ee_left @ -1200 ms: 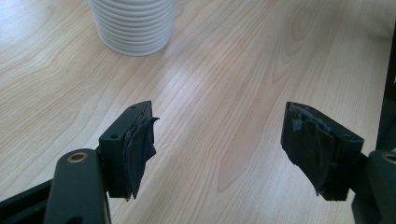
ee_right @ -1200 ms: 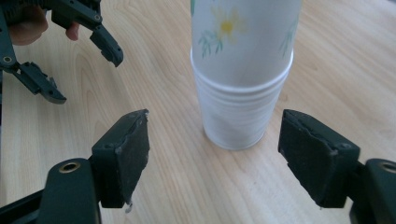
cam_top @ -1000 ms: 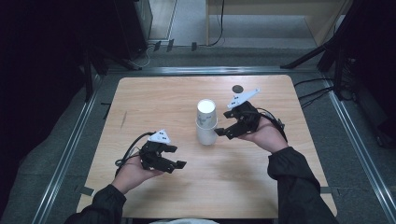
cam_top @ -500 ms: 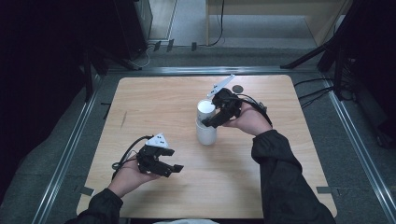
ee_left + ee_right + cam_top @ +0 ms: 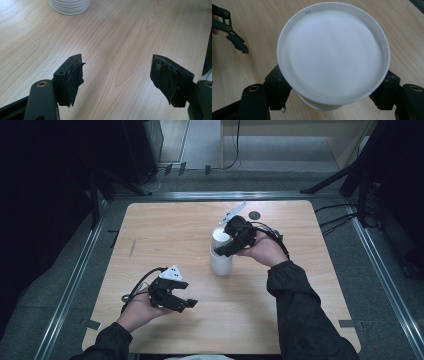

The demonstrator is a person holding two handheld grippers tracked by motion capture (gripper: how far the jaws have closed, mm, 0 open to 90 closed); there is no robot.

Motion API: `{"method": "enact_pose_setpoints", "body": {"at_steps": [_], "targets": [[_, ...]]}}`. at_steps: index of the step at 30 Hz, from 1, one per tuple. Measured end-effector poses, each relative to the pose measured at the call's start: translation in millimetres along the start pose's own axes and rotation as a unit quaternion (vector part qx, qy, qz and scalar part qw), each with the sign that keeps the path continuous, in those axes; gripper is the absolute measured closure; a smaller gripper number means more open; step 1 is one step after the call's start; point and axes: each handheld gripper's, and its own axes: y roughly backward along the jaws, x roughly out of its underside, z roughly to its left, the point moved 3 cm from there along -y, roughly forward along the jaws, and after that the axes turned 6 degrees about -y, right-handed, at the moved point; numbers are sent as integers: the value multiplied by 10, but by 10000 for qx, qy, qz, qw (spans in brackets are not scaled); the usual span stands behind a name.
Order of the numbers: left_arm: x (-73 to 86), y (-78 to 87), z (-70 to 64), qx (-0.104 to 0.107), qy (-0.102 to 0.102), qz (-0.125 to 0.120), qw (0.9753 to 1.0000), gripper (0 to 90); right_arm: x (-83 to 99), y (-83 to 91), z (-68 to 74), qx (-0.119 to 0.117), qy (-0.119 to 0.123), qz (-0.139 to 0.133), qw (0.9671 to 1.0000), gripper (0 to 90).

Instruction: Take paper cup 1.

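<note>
- Two grippers here: near left, the left gripper (image 5: 186, 304) hovers with jaws wide and empty.
- Mid-table, the stack of white upside-down paper cups (image 5: 220, 254) stands upright.
- The right gripper (image 5: 332, 92) straddles the top cup; clamped or not, can't tell.
- Cups look light and crushable, so pinch the sidewall gently.

Table (image 5: 165, 245) pale wood, smooth, faintly glossy; cup stack (image 5: 220, 257) matt white paper, ribbed rims; left gripper (image 5: 117, 80) pads frayed black rubber.

Tiny "XΩ"-like mark on cup (image 5: 333, 55) rim
</note>
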Motion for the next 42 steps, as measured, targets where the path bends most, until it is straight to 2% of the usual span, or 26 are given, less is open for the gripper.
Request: {"method": "enact_pose_setpoints", "body": {"at_steps": [8,16,19,24,25,26,27,28,29,33,40,42], "targets": [[-11,-14,6,7,-21,14,10000,263,-24,103,6,-55,-101,-195,9997,295],[-19,12,23,8,33,-83,10000,251,-79,221,42,-45,-52,-366,9993,296],[-31,36,35,8,120,-186,9998,233,-121,337,79,-28,-30,-519,9986,297],[-45,47,43,-36,122,-234,9996,177,-163,544,132,21,43,-731,9973,297],[-53,48,47,-105,104,-239,9996,155,-171,595,143,34,39,-791,9969,297],[-53,48,47,-105,104,-239,9996,143,-171,595,143,34,39,-791,9969,297],[-67,54,49,-87,135,-279,9995,133,-185,700,170,28,44,-911,9958,298],[-67,54,49,-87,135,-279,9995,129,-185,700,170,28,44,-911,9958,298],[-81,59,52,-66,154,-339,9993,128,-198,792,200,23,78,-1015,9948,298],[-106,80,51,-10,118,-433,9990,110,-199,924,286,11,125,-1100,9939,298],[-181,125,77,99,71,-657,9978,106,-85,1010,454,-273,230,-1131,9929,299],[-211,136,85,151,21,-736,9972,106,-34,1004,506,-323,332,-1123,9926,300]]}}
